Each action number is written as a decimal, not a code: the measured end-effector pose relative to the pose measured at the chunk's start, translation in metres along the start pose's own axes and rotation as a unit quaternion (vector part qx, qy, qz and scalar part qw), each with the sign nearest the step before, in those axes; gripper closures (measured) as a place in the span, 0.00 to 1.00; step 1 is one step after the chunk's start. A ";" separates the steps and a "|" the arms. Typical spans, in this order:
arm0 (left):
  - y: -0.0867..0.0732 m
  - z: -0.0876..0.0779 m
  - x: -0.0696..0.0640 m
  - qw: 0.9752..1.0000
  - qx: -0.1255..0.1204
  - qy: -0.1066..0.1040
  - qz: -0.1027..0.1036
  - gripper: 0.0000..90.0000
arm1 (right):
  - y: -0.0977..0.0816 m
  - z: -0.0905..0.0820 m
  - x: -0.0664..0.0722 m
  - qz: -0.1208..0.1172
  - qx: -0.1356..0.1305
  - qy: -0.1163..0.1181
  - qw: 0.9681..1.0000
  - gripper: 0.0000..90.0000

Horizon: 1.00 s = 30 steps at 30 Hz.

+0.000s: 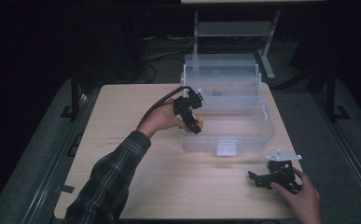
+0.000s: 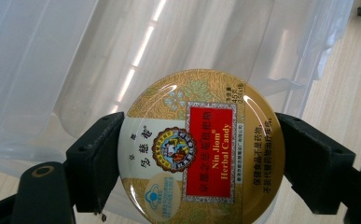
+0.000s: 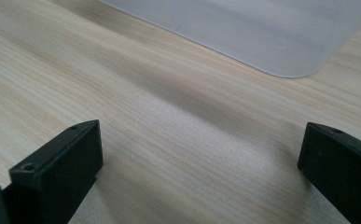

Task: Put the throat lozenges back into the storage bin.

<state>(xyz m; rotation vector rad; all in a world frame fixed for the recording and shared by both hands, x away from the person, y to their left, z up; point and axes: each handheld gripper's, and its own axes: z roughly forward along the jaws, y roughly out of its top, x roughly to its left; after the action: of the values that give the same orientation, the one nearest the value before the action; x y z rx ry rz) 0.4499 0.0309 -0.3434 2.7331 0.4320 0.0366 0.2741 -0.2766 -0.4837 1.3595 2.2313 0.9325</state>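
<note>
At lower left of the high view, a dark plaid sleeve (image 1: 110,179) covers the left forearm. The left tool (image 1: 190,114) is black, a thick black cable (image 1: 162,101) looping off it. The right tool (image 1: 270,177), lower right, is black with a pale grey three-cornered plate (image 1: 284,156) on top

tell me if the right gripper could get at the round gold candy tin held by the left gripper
Probably not easily: the left gripper clamps the round gold candy tin on both sides, and the right gripper sits low on the table, well apart.
</note>
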 end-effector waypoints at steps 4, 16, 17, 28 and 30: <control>0.000 0.000 0.000 1.000 -0.001 -0.001 0.001 0.21 | 0.000 0.000 0.000 0.000 0.000 0.000 1.000 0.00; -0.001 0.000 0.000 1.000 0.000 -0.005 -0.002 0.20 | 0.000 0.000 0.000 0.000 0.000 0.000 1.000 0.00; -0.001 -0.001 0.000 1.000 -0.001 -0.004 -0.002 0.20 | 0.000 0.000 0.000 0.000 0.000 0.000 1.000 0.00; -0.002 -0.005 0.001 1.000 -0.003 -0.003 -0.004 0.20 | 0.000 0.000 0.000 0.000 0.000 0.000 1.000 0.00; -0.002 -0.006 0.001 1.000 -0.004 -0.004 -0.003 0.20 | 0.000 0.000 0.000 0.000 0.000 0.000 1.000 0.00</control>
<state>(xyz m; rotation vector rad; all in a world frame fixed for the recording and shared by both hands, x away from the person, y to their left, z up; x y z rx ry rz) 0.4492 0.0353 -0.3383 2.7219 0.4381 0.0256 0.2741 -0.2766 -0.4837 1.3592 2.2315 0.9323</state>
